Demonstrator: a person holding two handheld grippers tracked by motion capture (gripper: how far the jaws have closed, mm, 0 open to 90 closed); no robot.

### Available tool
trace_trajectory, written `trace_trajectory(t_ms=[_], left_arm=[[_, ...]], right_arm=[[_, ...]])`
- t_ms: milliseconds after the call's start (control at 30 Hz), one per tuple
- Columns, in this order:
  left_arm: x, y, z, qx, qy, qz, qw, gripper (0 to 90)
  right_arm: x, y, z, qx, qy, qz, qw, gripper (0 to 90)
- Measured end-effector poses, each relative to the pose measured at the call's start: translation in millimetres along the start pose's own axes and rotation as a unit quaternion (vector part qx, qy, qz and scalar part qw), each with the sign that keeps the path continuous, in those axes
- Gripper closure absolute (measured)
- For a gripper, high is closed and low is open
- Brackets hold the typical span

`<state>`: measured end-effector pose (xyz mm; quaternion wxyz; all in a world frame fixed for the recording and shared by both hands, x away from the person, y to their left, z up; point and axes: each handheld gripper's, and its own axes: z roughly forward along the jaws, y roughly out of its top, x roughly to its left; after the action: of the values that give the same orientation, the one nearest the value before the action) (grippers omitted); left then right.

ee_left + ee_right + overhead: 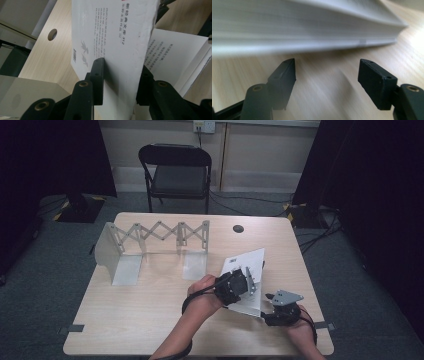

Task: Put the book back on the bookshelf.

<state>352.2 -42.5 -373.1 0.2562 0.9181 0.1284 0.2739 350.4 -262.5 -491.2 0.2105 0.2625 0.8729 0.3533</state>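
While the left gripper (120,82) clamps the white paperback book (115,37), right gripper (327,75) released: covers flex; grip near the spine.

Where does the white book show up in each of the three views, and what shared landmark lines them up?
High view: the white book lies right of centre on the table, with the left gripper on it.
Left gripper view: its back cover fills the centre, clamped between the jaws, barcode at left.
Right gripper view: its page edge runs across the top, blurred, beyond the open right gripper.
Shared landmark: the light wooden tabletop under the book.
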Motion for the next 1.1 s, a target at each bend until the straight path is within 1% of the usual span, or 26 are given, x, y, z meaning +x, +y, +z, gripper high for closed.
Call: trace_trajectory(t_ms=[67, 133, 167, 200, 233, 300, 333, 400, 433, 467, 533, 567, 667, 733, 800, 833, 900, 933, 1000, 1033, 1067, 1100], left_arm=[[-1.7, 0.8, -0.4, 0.002, -0.002, 0.000, 1.0000, 66.4], [-1.9, 2.1, -1.0, 0.005, -0.003, 0.002, 1.0000, 66.3], [-1.8, 2.9, -1.8, 0.004, -0.001, 0.000, 1.0000, 66.3], [-0.9, 4.4, -3.5, 0.007, -0.007, 0.000, 1.0000, 66.4], [-0.9, 5.3, -4.4, 0.006, -0.007, -0.002, 1.0000, 66.4], [0.3, 6.8, -6.4, 0.008, -0.011, 0.000, 0.9999, 66.5], [0.7, 7.5, -7.9, 0.007, -0.012, -0.005, 0.9999, 66.5], [1.2, 9.4, -9.9, 0.010, -0.017, -0.005, 0.9998, 66.6], [1.4, 10.4, -10.9, 0.013, -0.018, -0.002, 0.9998, 66.6], [1.5, 11.3, -11.7, 0.015, -0.019, 0.001, 0.9997, 66.6], [2.7, 13.3, -15.1, 0.017, -0.020, 0.001, 0.9997, 67.0], [3.4, 13.7, -16.4, 0.015, -0.020, -0.001, 0.9997, 67.3], [5.3, 14.8, -19.1, 0.013, -0.021, -0.003, 0.9997, 68.0], [6.8, 15.7, -20.2, 0.015, -0.025, -0.005, 0.9996, 68.2], [6.9, 16.5, -19.9, 0.014, -0.023, -0.007, 0.9996, 68.2], [6.6, 16.7, -19.7, 0.014, -0.024, -0.007, 0.9996, 68.2], [5.7, 17.7, -19.3, 0.017, -0.024, -0.001, 0.9996, 68.1], [5.4, 18.0, -19.2, 0.019, -0.025, 0.002, 0.9995, 68.1], [4.7, 18.5, -18.7, 0.019, -0.026, 0.002, 0.9995, 68.0], [5.0, 19.0, -18.8, 0.022, -0.027, 0.004, 0.9994, 67.9], [4.9, 19.2, -18.5, 0.020, -0.025, 0.001, 0.9995, 67.8], [5.6, 18.5, -18.4, 0.016, -0.026, 0.004, 0.9995, 67.6]], right_arm=[[3.4, 4.4, 1.9, -0.012, -0.012, -0.006, 0.9998, 30.9], [6.0, 9.6, 0.4, -0.025, -0.015, -0.009, 0.9995, 31.3], [7.9, 11.8, -0.6, -0.026, -0.029, -0.021, 0.9990, 30.6], [9.5, 13.4, -1.4, -0.026, -0.035, -0.033, 0.9985, 31.2], [10.7, 14.9, -2.1, -0.030, -0.034, -0.039, 0.9982, 30.7], [13.5, 16.6, -5.4, -0.039, -0.044, -0.059, 0.9965, 30.9], [14.4, 17.4, -6.8, -0.041, -0.046, -0.065, 0.9959, 30.3], [16.3, 19.6, -11.2, -0.049, -0.054, -0.073, 0.9947, 29.9], [16.8, 20.6, -13.0, -0.052, -0.058, -0.081, 0.9937, 29.7], [18.5, 21.9, -15.2, -0.057, -0.066, -0.091, 0.9921, 29.7], [21.8, 26.0, -19.7, -0.061, -0.081, -0.115, 0.9882, 29.6], [23.2, 28.3, -22.4, -0.066, -0.085, -0.122, 0.9866, 29.4], [25.5, 30.9, -27.0, -0.078, -0.091, -0.137, 0.9834, 29.1], [26.2, 31.6, -27.7, -0.078, -0.090, -0.142, 0.9828, 27.8], [26.2, 30.9, -27.7, -0.079, -0.091, -0.142, 0.9825, 27.4], [25.8, 30.1, -27.6, -0.080, -0.089, -0.136, 0.9835, 27.4], [25.9, 28.9, -27.4, -0.084, -0.091, -0.137, 0.9829, 27.3], [26.1, 28.9, -27.4, -0.085, -0.088, -0.137, 0.9831, 28.0], [28.7, 29.6, -28.3, -0.090, -0.084, -0.159, 0.9796, 32.3], [30.8, 31.2, -28.6, -0.091, -0.078, -0.174, 0.9773, 39.0], [32.7, 32.7, -29.0, -0.094, -0.067, -0.187, 0.9756, 46.9], [37.2, 35.1, -29.5, -0.090, -0.068, -0.212, 0.9707, 51.4]])
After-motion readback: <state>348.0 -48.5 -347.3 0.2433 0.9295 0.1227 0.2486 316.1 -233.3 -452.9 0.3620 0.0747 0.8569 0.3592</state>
